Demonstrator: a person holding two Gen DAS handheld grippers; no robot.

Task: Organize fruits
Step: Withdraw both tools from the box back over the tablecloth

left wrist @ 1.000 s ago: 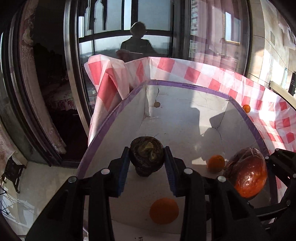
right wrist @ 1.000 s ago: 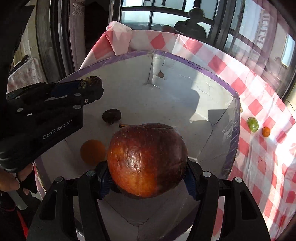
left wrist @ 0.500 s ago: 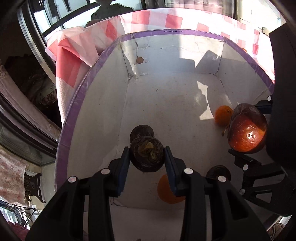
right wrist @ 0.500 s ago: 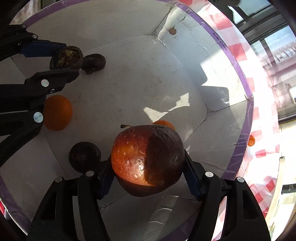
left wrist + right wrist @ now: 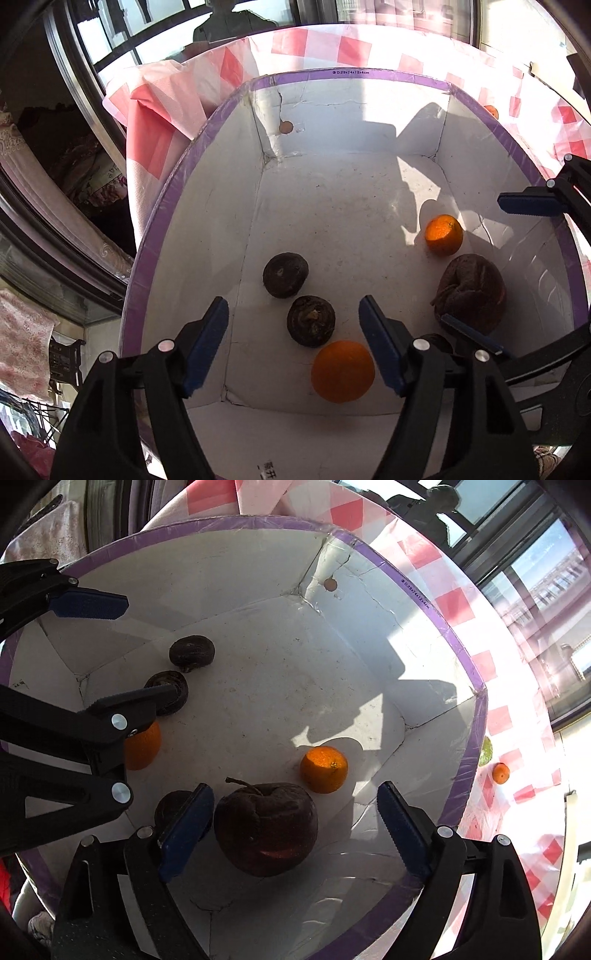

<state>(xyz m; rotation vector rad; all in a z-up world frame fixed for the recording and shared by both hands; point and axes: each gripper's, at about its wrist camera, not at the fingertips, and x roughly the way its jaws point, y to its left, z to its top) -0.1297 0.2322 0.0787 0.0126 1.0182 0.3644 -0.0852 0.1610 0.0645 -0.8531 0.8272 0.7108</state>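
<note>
Both grippers hang over a white cardboard box with a purple taped rim (image 5: 351, 74). My left gripper (image 5: 291, 317) is open, its jaws still opening. A dark round fruit (image 5: 311, 320) lies on the box floor between them, free of the pads. A second dark fruit (image 5: 285, 275) and an orange (image 5: 342, 371) lie close by. My right gripper (image 5: 295, 801) is open too, jaws opening. The wrinkled dark-red apple (image 5: 266, 827) rests on the floor between its blue pads, and neither pad presses it. A small orange (image 5: 324, 770) sits just beyond the apple.
A third dark fruit (image 5: 173, 810) lies behind my right gripper's left finger. Outside the box, on the red-checked cloth (image 5: 454, 602), are a green fruit (image 5: 485, 751) and a tiny orange (image 5: 500, 772). Windows stand behind the table.
Both grippers have opened. The dark fruit left the left jaws and the apple left the right jaws; both now lie on the box floor.
</note>
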